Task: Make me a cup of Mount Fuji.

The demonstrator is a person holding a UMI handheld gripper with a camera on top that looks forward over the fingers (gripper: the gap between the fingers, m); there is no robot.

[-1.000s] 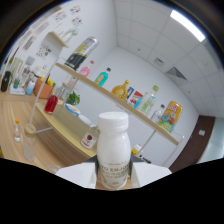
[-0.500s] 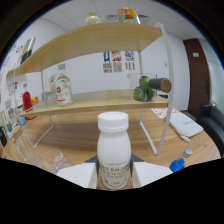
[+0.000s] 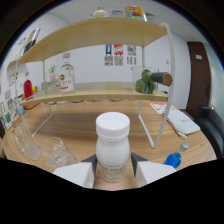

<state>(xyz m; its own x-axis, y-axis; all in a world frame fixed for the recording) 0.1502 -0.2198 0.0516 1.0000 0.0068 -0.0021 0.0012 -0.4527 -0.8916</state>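
Bottle (image 3: pixel 112 145) — white, with a white screw cap — clamped upright between the two fingers of the gripper (image 3: pixel 113 172), both pads pressed against its lower body. Compared with one second ago: view swung from an upward tilt toward the ceiling and upper shelf contents to a level look across the table; compared with half a second ago: only slightly changed, bottle unmoved within the fingers. Judged meaning for the task: carry phase under way, grasp stable, bottle brought down near the clear glasses (image 3: pixel 57 152) just left of it, probably for pouring; cap in place, so opening not yet done. Wooden shelf (image 3: pixel 95 95) beyond the bottle, carrying a labelled container (image 3: pixel 66 80) on its lower board to the left and a green item (image 3: pixel 146 82) to the right. Blue cap (image 3: pixel 173 160) on the table (image 3: pixel 75 122) right of the bottle. Writing: faint grey print on the bottle label, not legible; posters (image 3: pixel 119 54) on the wall behind the shelf — text too small to read; no brand identifiable.
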